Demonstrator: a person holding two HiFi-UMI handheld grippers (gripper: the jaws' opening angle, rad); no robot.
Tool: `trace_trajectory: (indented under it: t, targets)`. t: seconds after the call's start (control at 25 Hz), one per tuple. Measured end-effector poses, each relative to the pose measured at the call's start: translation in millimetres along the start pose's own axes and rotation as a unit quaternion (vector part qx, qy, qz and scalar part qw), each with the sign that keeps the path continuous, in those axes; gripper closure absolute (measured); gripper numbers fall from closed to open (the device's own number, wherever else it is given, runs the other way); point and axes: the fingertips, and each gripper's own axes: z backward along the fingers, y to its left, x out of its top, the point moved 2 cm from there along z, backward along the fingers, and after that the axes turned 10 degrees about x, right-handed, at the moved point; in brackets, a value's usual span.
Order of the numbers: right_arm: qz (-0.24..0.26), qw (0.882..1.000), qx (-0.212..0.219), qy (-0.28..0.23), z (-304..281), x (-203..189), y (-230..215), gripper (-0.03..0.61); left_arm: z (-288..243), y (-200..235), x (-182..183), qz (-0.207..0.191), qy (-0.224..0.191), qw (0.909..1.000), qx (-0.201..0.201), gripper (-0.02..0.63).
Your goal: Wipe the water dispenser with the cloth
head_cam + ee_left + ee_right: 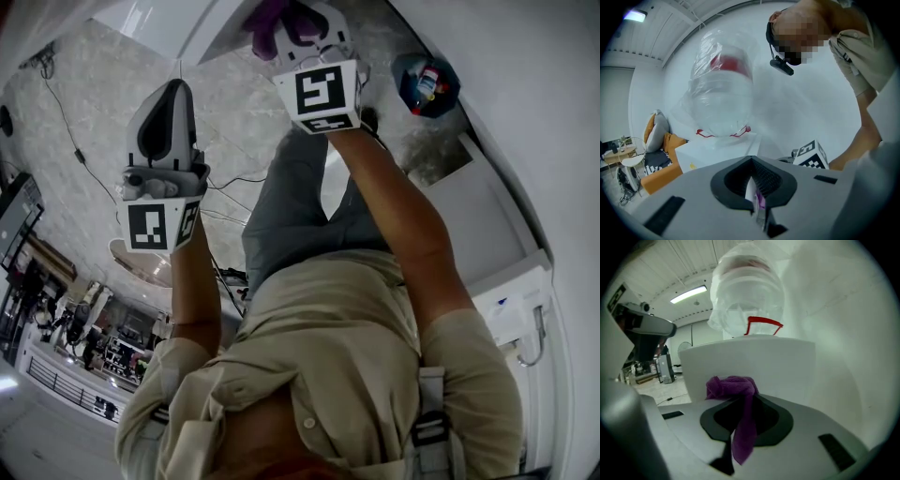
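Observation:
My right gripper [740, 427] is shut on a purple cloth [733, 386]; its bunched end lies against the front of the white water dispenser [750, 364], with a tail hanging down between the jaws. A plastic-wrapped bottle [747, 291] sits upside down on top of the dispenser. In the head view the right gripper [300, 23] and the cloth [267, 23] are held far out in front. My left gripper [164, 98] hangs apart at the left, jaws together. From the left gripper [757, 206] the dispenser [717, 152] and its bottle [722, 93] stand some way off.
A blue bin [427, 82] with items in it stands on the floor at the right. A white unit [511, 309] is against the right wall. Cables [234, 178] trail over the marble floor. An orange sofa with cushions [661, 159] stands left of the dispenser.

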Motion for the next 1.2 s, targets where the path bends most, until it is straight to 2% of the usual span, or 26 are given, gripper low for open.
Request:
trace_trajectory:
  t: [0.16, 0.4, 0.6, 0.72, 0.88, 1.04, 1.2]
  targets:
    - [0.003, 0.999, 0.037, 0.004, -3, -9, 38, 0.515, 3, 3, -5, 0.001, 0.000, 1.0000, 0.006, 0.597]
    - [0.040, 0.998, 0.044, -0.004, -7, -18, 28, 0.514, 3, -3, -26, 0.004, 0.005, 1.0000, 0.006, 0.597]
    - [0.106, 0.994, 0.010, -0.002, -11, -33, -10, 0.514, -1, -10, -46, 0.001, 0.010, 0.9999, 0.004, 0.597]
    - [0.101, 0.994, -0.037, -0.003, -13, -42, -56, 0.514, -6, -12, -59, -0.003, 0.015, 0.9999, 0.004, 0.597]
    - [0.104, 0.990, -0.093, -0.029, -13, -27, -115, 0.514, -16, -20, -74, -0.007, 0.020, 0.9998, 0.004, 0.597]
    - [0.111, 0.988, -0.099, -0.044, -14, -28, -119, 0.514, -22, -24, -82, -0.006, 0.022, 0.9997, 0.007, 0.597]
    - [0.094, 0.991, -0.080, -0.041, -19, -49, -90, 0.515, -24, -28, -87, -0.006, 0.027, 0.9996, 0.010, 0.597]
